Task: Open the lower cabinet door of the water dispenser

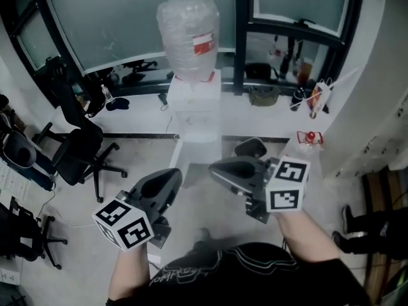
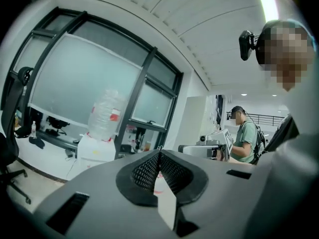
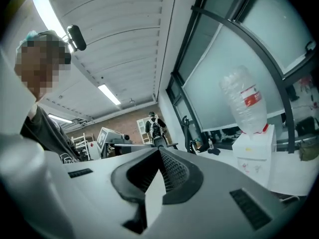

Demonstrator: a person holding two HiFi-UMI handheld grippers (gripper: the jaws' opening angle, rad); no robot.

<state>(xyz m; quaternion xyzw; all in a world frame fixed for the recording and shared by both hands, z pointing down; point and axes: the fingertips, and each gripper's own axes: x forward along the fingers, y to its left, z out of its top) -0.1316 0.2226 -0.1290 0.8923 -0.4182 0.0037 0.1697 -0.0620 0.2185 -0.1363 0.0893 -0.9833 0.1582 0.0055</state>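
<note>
Water dispenser [image 2: 92, 151] base behind left gripper [image 2: 159, 151]

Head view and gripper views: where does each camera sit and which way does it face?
Head view: on the person's head, steeply down at the water dispenser; forearms, left gripper, right gripper show.
Left gripper view: rides that gripper, looks over shut jaws; dispenser left of them.
Right gripper view: likewise; dispenser right of its shut jaws.
Shared: dispenser's bottle.
</note>
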